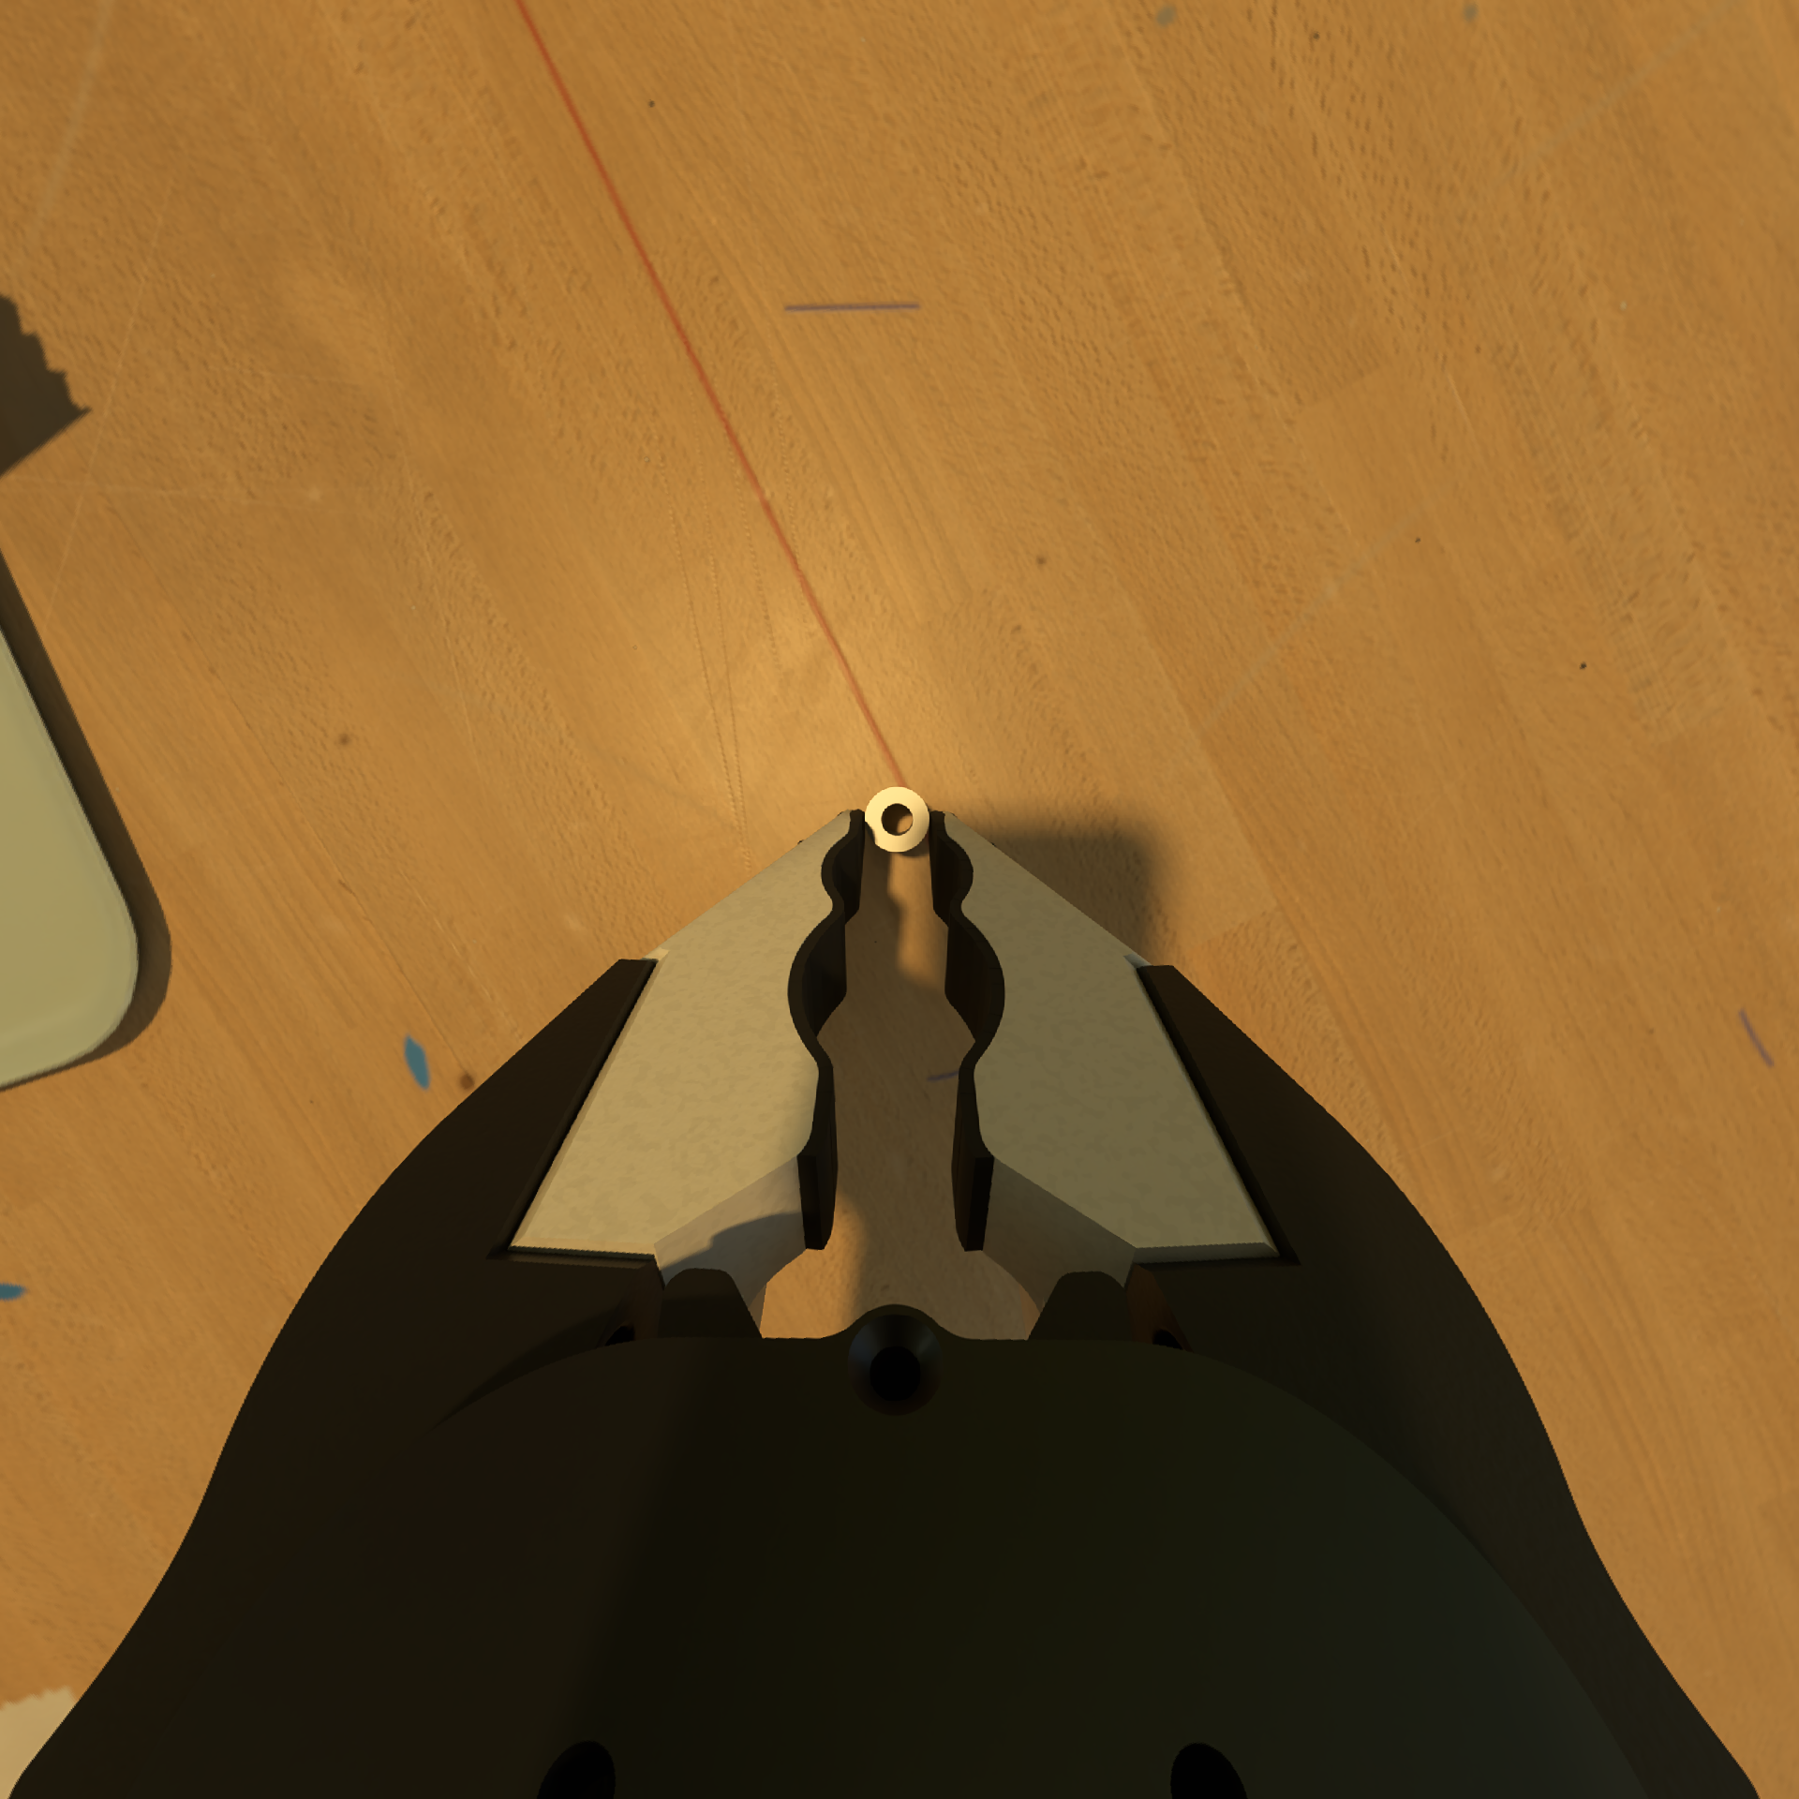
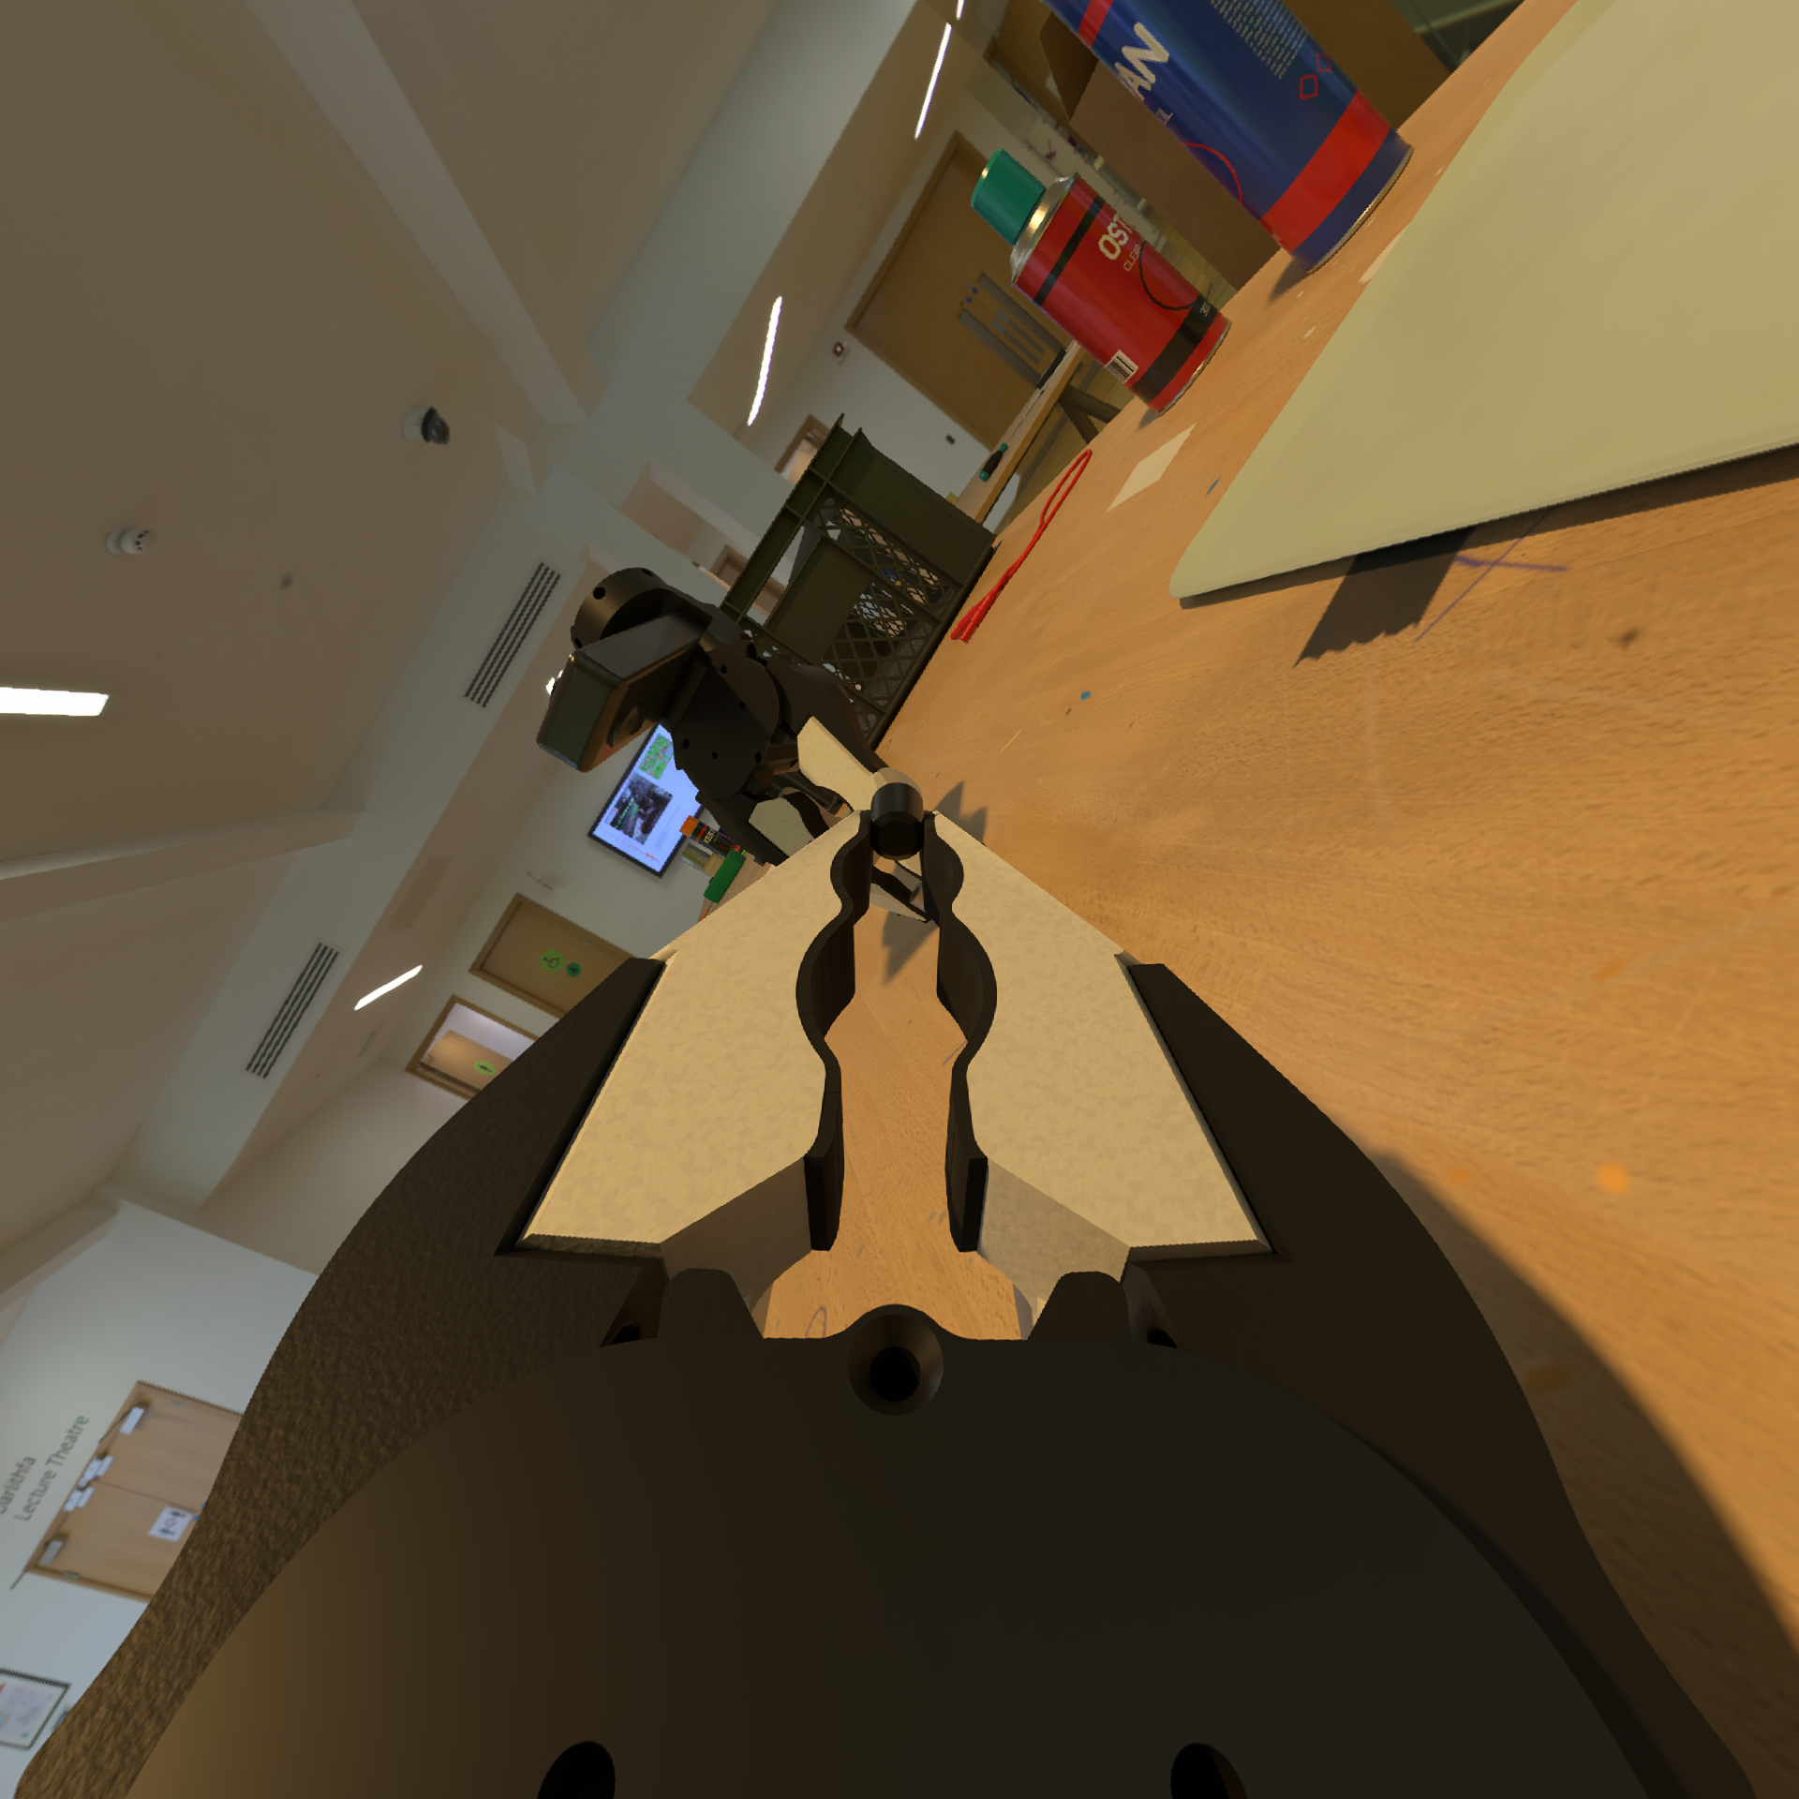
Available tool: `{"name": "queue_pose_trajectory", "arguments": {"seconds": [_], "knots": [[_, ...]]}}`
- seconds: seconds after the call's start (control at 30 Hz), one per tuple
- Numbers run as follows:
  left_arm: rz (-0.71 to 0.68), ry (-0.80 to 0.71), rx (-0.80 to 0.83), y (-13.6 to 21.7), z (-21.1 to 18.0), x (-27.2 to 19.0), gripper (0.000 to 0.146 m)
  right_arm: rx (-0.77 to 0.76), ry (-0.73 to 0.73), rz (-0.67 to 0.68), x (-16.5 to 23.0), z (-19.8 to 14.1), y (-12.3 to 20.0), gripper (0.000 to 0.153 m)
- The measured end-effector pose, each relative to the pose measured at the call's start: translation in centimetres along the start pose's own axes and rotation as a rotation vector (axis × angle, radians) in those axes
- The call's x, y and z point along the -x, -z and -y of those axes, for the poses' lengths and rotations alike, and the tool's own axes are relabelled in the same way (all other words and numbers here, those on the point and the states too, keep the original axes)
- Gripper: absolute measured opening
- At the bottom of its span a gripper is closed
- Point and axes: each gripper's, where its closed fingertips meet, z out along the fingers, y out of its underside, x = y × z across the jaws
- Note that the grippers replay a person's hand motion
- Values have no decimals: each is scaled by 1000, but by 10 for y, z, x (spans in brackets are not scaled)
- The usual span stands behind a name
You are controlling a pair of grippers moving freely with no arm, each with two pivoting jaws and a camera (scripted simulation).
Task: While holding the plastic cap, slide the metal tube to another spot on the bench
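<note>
In the left wrist view I look straight down at the wooden bench. My left gripper is shut on the metal tube, a small pale ring seen end-on between the fingertips. In the right wrist view my right gripper lies low along the bench and is shut on the black plastic cap. A pale end of the tube shows just beyond the cap. The left gripper comes down onto it from above.
A cream mat lies at the left edge of the bench and also shows in the right wrist view. Beyond it stand a red spray can and a blue can. A red cord and a dark crate lie farther off.
</note>
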Motion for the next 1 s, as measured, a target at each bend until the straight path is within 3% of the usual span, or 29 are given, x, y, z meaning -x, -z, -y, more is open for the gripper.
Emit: {"name": "queue_pose_trajectory", "arguments": {"seconds": [0.13,0.3,0.53,0.73,1.0], "knots": [[45,101,-36,-1,2,0,12,-7,0,2,0,1,1,9],[177,341,-44,-4,8,4,12,-54,-24,12,0,8,5,9],[324,560,-113,-18,36,8,12,-63,-59,47,1,11,7,9],[371,639,-244,-30,62,19,12,-58,-68,62,2,10,7,9],[422,632,-259,-32,65,24,12,-56,-71,76,4,10,7,9]]}}
